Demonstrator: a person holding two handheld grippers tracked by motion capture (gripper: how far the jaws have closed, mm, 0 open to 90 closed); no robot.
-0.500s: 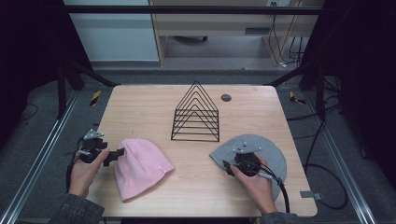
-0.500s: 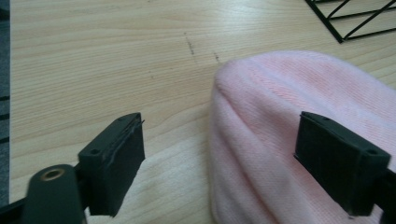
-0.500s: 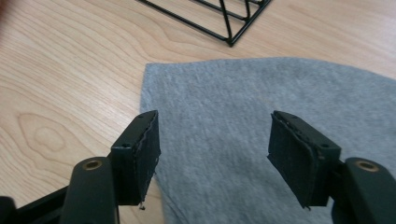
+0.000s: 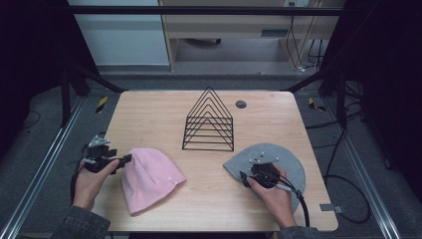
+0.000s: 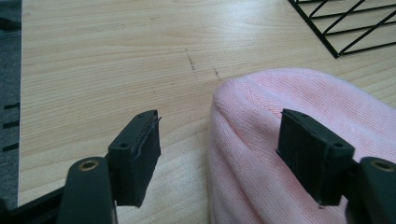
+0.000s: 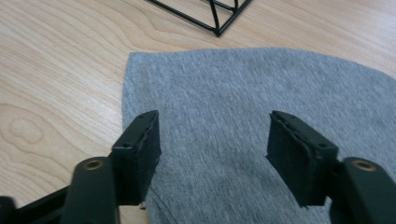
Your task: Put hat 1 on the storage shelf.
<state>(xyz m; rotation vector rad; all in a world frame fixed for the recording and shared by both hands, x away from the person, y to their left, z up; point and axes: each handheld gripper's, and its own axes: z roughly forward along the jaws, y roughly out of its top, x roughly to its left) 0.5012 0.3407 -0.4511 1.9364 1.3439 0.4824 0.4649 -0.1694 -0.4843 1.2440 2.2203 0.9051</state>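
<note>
No readable writing anywhere; the pink beanie (image 4: 149,178) has a tiny white tag on its brim edge, too small to read.

Left tool (image 5: 219,154) is spread wide with nothing in it. In the left gripper view 1 jaw sits over bare wood and the other over the rounded edge of the pink beanie, so that edge lies in the gap; can't tell if the jaw over the knit touches it. The left hand (image 4: 92,181) holds the tool low by the table's (image 4: 149,114) left edge, pointing toward the right edge, forearm coming up from the near-left corner.

Right tool (image 6: 212,149) is also wide apart and holding nothing, both jaws over the grey beanie (image 4: 283,159), which lies flat near the right edge. The right hand (image 4: 273,194) is wrapped around it from the near edge, with the cable (image 4: 298,199) trailing back off that edge.

Further out, a black wire rack (image 4: 210,122) of 6 nested triangles stands mid-table toward the far edge, with a small dark round thing (image 4: 241,104) beside it.
</note>
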